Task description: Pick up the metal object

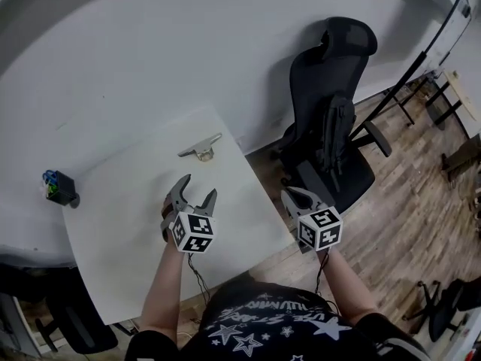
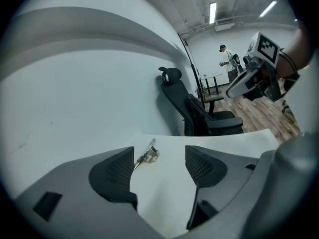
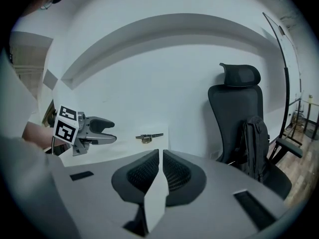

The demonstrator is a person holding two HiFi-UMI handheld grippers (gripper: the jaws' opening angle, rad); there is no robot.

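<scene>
The left gripper [image 2: 159,169] holds its fingers [image 2: 112,171] wide apart and empty, near the metal object [image 2: 147,155], which lies flat on the white bench [image 1: 135,216] beyond their tips. The right gripper [image 3: 160,171], fingers closed and empty, hangs well right of the object. The object looks small, stiff and probably slippery. Its thicker knob end seems the surest hold.

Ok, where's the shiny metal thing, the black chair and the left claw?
metal object [image 1: 199,148], head view, on its middle.
black chair [image 1: 322,77], head view, on its backrest.
left claw [image 1: 200,186], head view, midway between its tips.
</scene>
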